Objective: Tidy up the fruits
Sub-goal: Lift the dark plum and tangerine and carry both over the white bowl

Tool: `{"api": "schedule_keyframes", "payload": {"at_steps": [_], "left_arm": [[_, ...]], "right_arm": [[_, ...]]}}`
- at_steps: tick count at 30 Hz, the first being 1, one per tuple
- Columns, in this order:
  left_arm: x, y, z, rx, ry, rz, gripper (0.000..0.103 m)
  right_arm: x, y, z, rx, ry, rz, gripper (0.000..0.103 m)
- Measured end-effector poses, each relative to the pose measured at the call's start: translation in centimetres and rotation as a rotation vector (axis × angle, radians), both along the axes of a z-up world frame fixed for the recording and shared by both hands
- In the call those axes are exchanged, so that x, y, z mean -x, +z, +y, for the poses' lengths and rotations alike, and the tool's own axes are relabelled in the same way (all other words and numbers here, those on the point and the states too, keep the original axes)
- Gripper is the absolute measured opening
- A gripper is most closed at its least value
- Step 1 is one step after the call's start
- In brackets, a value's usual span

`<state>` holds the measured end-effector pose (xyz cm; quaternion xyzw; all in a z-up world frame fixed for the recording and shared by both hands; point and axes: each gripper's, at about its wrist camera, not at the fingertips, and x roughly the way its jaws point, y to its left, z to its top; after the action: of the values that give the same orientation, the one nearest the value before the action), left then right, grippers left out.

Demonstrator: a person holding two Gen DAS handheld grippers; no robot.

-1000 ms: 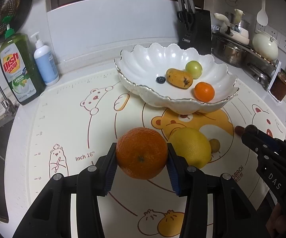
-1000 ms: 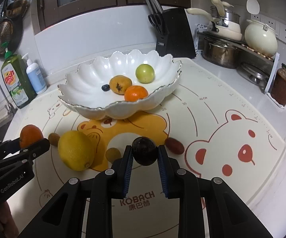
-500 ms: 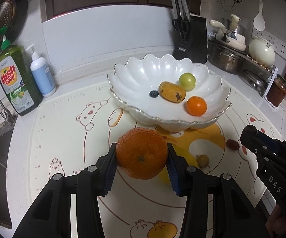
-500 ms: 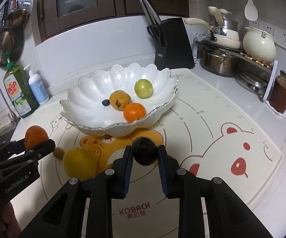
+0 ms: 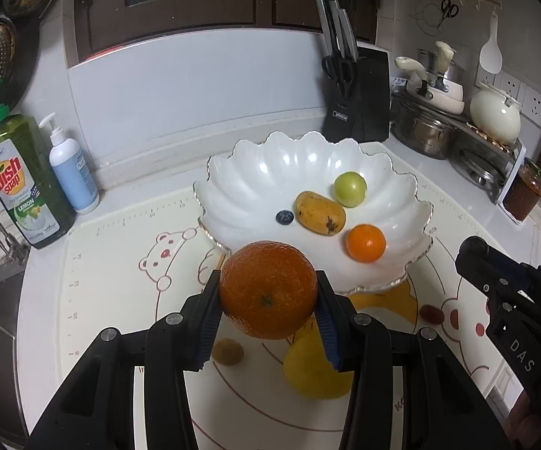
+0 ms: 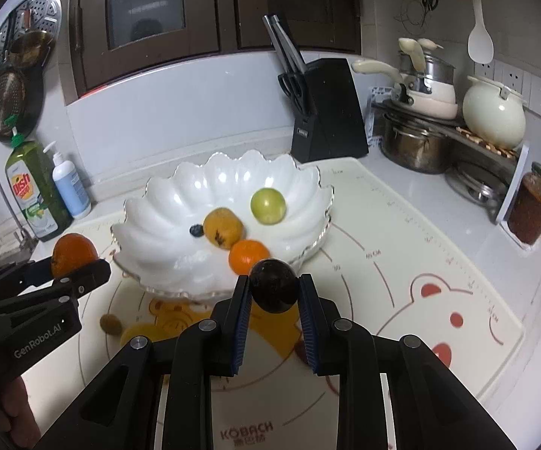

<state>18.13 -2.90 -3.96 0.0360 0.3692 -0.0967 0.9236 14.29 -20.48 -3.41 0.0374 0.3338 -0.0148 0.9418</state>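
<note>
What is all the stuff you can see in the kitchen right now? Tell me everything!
bowl: one, white, scalloped, on the mat
fruit in bowl: four; green fruit, yellow mango, small orange, blueberry
lemon: one, yellow, on the mat
small fruits on mat: brown one, dark red one
mat: one, cream with bears
dish soap: one, green, far left
pump bottle: one, white and blue, beside the soap
knife block: one, black, behind the bowl
pots and kettle: right rack
jar: one, reddish, right
left gripper: black, holding big orange
right gripper: black, holding dark plum
</note>
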Motion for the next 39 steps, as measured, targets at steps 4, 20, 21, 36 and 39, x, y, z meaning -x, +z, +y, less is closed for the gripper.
{"api": "schedule_keyframes", "payload": {"at_steps": [4, 20, 21, 36, 39], "left_arm": [[-0.8, 0.4, -0.2, -0.001, 0.001, -0.005, 0.045], [-5.0, 0.5, -0.8, -0.01, 0.018, 0.006, 0.046], [-5.1, 0.4, -0.9, -0.01, 0.019, 0.009, 0.046], [-8.3, -2.2, -1.5, -0.008, 0.018, 0.069, 0.046], [-8.7, -2.4, -1.5, -0.009, 0.02, 0.073, 0.046]], "right_arm": [[-1.0, 0.7, -0.2, 0.015, -0.002, -0.018, 0.026], [-5.7, 1.1, -1.2, 0.043, -0.004, -0.019, 0.026], [-6.1, 1.0, -1.3, 0.044, -0.004, -0.015, 0.026], [-9.6, -1.7, -1.8, 0.019, 0.011, 0.057, 0.026], [-9.9, -2.0, -1.9, 0.019, 0.015, 0.064, 0.026]]}}
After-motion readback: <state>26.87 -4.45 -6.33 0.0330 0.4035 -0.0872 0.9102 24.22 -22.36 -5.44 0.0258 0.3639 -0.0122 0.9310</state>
